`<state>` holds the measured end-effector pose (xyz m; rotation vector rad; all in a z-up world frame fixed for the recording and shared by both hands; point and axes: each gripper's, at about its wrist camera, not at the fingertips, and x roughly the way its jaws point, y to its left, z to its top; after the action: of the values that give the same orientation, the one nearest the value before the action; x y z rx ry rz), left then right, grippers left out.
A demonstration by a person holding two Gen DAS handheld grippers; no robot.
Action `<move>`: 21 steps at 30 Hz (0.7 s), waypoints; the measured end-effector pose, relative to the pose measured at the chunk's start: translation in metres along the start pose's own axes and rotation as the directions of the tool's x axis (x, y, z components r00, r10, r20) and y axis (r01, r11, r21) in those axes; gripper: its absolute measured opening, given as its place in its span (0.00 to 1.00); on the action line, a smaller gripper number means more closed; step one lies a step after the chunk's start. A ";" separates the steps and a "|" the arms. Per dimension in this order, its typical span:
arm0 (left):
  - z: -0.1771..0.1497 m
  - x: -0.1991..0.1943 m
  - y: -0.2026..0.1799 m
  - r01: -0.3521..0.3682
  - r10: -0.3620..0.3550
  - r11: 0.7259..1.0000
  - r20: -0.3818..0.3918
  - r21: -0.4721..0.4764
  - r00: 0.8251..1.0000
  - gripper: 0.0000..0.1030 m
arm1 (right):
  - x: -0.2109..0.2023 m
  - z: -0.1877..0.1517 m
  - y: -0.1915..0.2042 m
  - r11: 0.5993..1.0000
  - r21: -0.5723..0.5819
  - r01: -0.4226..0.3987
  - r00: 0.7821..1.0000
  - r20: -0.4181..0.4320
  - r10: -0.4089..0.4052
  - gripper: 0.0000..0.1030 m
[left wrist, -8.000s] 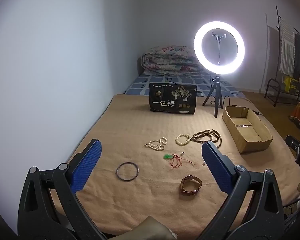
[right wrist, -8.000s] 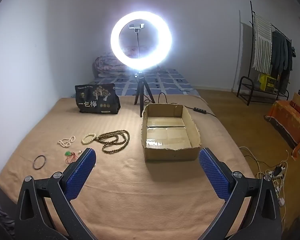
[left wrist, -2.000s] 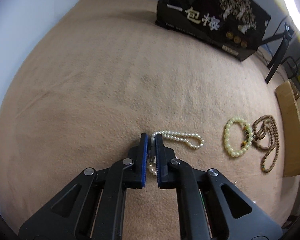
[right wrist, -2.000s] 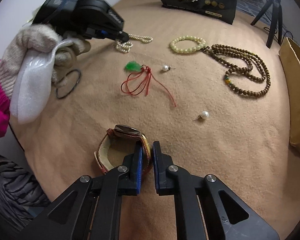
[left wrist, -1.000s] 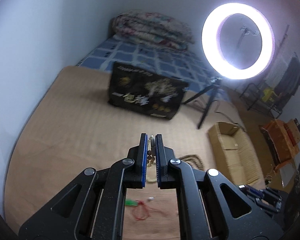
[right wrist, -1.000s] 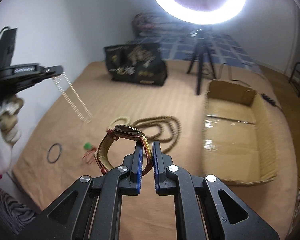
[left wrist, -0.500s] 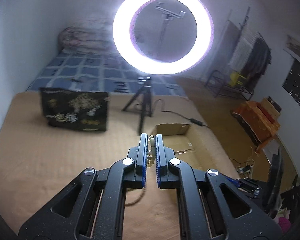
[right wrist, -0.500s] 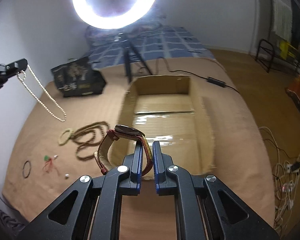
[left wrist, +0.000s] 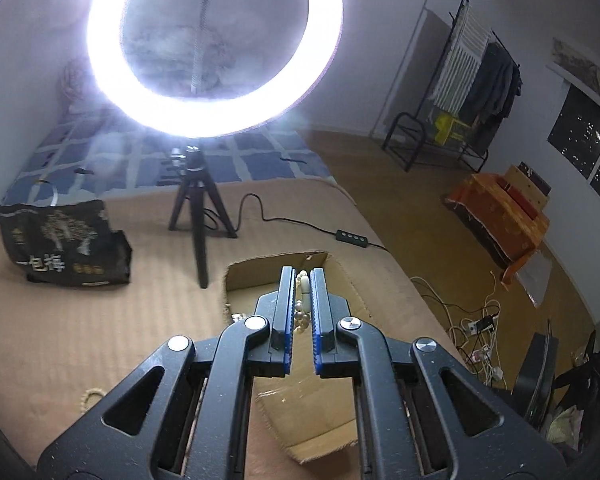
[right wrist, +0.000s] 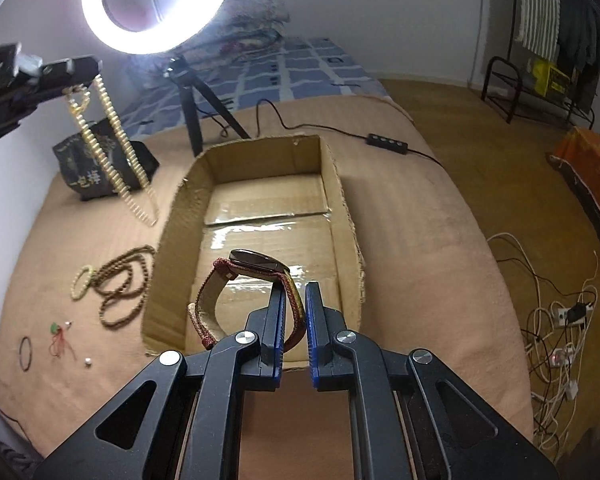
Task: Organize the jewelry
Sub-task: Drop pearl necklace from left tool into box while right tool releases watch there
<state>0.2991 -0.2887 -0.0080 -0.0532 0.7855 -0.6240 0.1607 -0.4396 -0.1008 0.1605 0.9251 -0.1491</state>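
Note:
My left gripper [left wrist: 302, 276] is shut on a white pearl necklace [left wrist: 302, 300] and holds it in the air over the near left side of the open cardboard box [left wrist: 256, 270]. In the right wrist view that necklace [right wrist: 116, 168] hangs in a long loop from the left gripper [right wrist: 82, 70], left of the box [right wrist: 346, 220]. My right gripper [right wrist: 294, 292] is shut on the strap of a red-brown wristwatch [right wrist: 246, 276] and holds it above the box's near end.
On the tan blanket left of the box lie a brown bead necklace [right wrist: 122, 288], a pale bead bracelet [right wrist: 80, 282], a green pendant on red cord [right wrist: 58, 336], a dark bangle [right wrist: 25, 354] and a loose pearl [right wrist: 87, 361]. A ring light on a tripod [left wrist: 198, 208] and a black bag [left wrist: 64, 248] stand behind.
Both grippers have carried their pieces closer to the box. The left gripper with the necklace has moved right and nearer the box; the watch now hangs over the box's near end.

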 end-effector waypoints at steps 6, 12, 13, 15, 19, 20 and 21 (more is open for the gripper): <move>-0.003 0.037 -0.003 -0.022 0.021 1.000 -0.055 -0.013 0.998 0.05 | 0.007 0.002 -0.006 1.000 0.022 0.003 1.000 -0.021 -0.003 0.08; -0.013 0.056 -0.002 -0.036 0.037 0.999 -0.124 0.009 0.992 0.06 | 0.014 0.003 -0.005 0.999 0.038 0.005 0.999 -0.047 -0.004 0.18; -0.015 0.057 -0.003 -0.040 0.042 0.999 -0.131 0.016 0.991 0.13 | 0.014 0.003 -0.004 0.999 0.038 0.004 0.999 -0.046 -0.002 0.30; -0.017 0.056 -0.004 -0.048 0.051 0.999 -0.126 0.024 0.991 0.19 | 0.011 0.004 -0.002 0.999 0.034 0.013 0.999 -0.033 -0.012 0.42; -0.020 0.047 0.001 -0.056 0.058 0.998 -0.112 0.019 0.992 0.19 | 0.004 0.007 0.002 1.000 0.030 0.010 1.000 -0.006 -0.010 0.42; -0.021 0.044 0.002 -0.060 0.062 0.998 -0.107 0.019 0.992 0.19 | 0.004 0.008 0.003 1.000 0.030 0.009 1.000 -0.003 -0.009 0.42; -0.020 0.040 0.003 -0.068 0.070 0.997 -0.101 0.020 0.992 0.19 | 0.003 0.008 0.003 1.000 0.028 0.009 1.000 -0.001 -0.009 0.42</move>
<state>0.3083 -0.3041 -0.0492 0.0206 0.8770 -0.5710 0.1696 -0.4380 -0.0978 0.1822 0.9248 -0.1707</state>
